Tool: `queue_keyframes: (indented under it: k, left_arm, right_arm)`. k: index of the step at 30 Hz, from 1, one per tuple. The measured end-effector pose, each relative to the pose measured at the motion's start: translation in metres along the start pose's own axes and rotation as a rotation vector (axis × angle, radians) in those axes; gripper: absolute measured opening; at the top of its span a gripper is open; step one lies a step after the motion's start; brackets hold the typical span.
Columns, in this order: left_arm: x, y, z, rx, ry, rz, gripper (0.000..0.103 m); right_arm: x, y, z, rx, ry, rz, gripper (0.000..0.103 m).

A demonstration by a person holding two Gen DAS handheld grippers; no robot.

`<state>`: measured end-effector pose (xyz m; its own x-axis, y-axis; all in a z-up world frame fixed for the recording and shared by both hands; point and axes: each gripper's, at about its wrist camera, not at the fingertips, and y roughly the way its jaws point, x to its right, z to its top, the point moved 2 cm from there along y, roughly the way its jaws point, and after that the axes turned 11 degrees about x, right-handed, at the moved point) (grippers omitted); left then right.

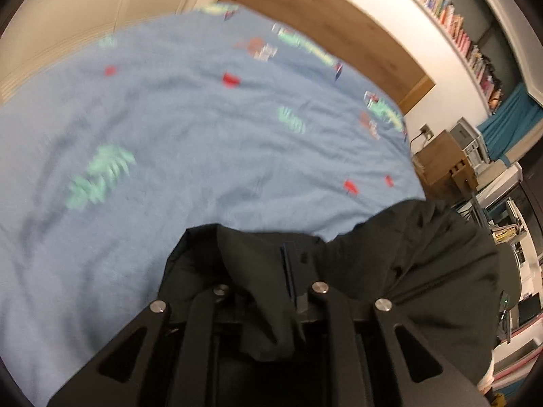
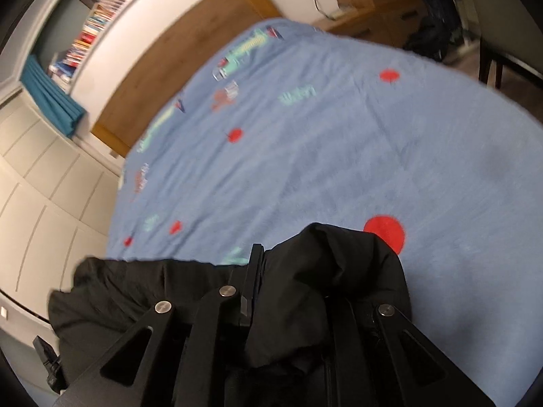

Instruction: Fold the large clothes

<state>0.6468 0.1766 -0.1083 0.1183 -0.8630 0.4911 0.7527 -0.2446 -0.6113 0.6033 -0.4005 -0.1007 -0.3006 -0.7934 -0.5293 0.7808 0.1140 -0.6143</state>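
A large black garment (image 1: 424, 254) hangs from both grippers above a bed with a blue patterned bedspread (image 1: 186, 129). My left gripper (image 1: 288, 264) is shut on a bunched edge of the garment, which drapes over its fingers and stretches off to the right. In the right wrist view my right gripper (image 2: 259, 264) is shut on another part of the black garment (image 2: 339, 271), which spreads to the left and folds over the right finger. The bedspread (image 2: 339, 156) lies below it. Most of the garment is out of view.
A wooden headboard (image 1: 339, 27) stands at the far end of the bed, below a long shelf of books (image 1: 451, 23). A wooden bedside cabinet (image 1: 441, 162) and cluttered shelving stand to the right. White panelled wardrobe doors (image 2: 40, 196) and a teal curtain (image 2: 51, 98) flank the bed.
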Motion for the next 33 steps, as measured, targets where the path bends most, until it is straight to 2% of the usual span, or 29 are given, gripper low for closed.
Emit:
queue_keyframes:
  k: [3, 5, 6, 8, 9, 10, 13, 15, 19, 22, 24, 26, 29, 33]
  left_arm:
    - [-0.006, 0.013, -0.008, -0.011, -0.031, -0.027, 0.017]
    - [-0.008, 0.008, -0.005, -0.001, -0.066, -0.060, 0.023]
    - [-0.010, 0.000, -0.001, 0.014, -0.093, -0.084, 0.029]
    - [-0.015, -0.023, 0.012, 0.062, -0.161, -0.139, 0.043]
    - [-0.016, -0.034, 0.019, 0.083, -0.189, -0.167, 0.050]
    - [-0.016, -0.046, 0.026, 0.100, -0.200, -0.178, 0.053]
    - [-0.003, -0.079, 0.042, 0.128, -0.149, -0.163, 0.054]
    - [0.004, -0.095, 0.048, 0.139, -0.127, -0.154, 0.054]
    - [0.009, -0.121, 0.057, 0.148, -0.160, -0.167, 0.056]
    - [0.009, -0.146, 0.064, 0.177, -0.155, -0.164, 0.063]
    - [0.006, -0.166, 0.074, 0.226, -0.163, -0.155, 0.067]
    - [0.000, -0.184, 0.083, 0.249, -0.168, -0.135, 0.068]
    - [0.012, -0.203, 0.087, 0.262, -0.081, -0.083, 0.068]
    - [0.047, -0.201, 0.064, 0.214, 0.032, -0.060, 0.068]
  right_arm:
    - [0.002, 0.012, -0.009, -0.010, -0.004, 0.010, 0.011]
    - [0.003, 0.011, -0.007, -0.004, 0.010, 0.035, 0.017]
    - [0.004, 0.009, -0.005, 0.000, 0.020, 0.051, 0.022]
    - [0.003, -0.006, 0.003, 0.027, 0.040, 0.095, 0.037]
    - [0.000, -0.014, 0.006, 0.043, 0.045, 0.110, 0.055]
    - [-0.002, -0.023, 0.011, 0.060, 0.044, 0.117, 0.066]
    - [-0.017, -0.058, 0.027, 0.119, 0.014, 0.120, 0.077]
    - [-0.033, -0.081, 0.037, 0.165, -0.039, 0.098, 0.079]
    - [-0.064, -0.119, 0.046, 0.211, -0.101, 0.123, 0.081]
    - [-0.093, -0.137, 0.042, 0.215, -0.176, 0.153, 0.081]
    - [-0.113, -0.147, 0.034, 0.202, -0.229, 0.180, 0.081]
    - [-0.127, -0.150, 0.026, 0.190, -0.265, 0.198, 0.081]
    - [-0.148, -0.156, 0.010, 0.177, -0.332, 0.219, 0.081]
    - [-0.175, -0.154, -0.014, 0.154, -0.420, 0.230, 0.082]
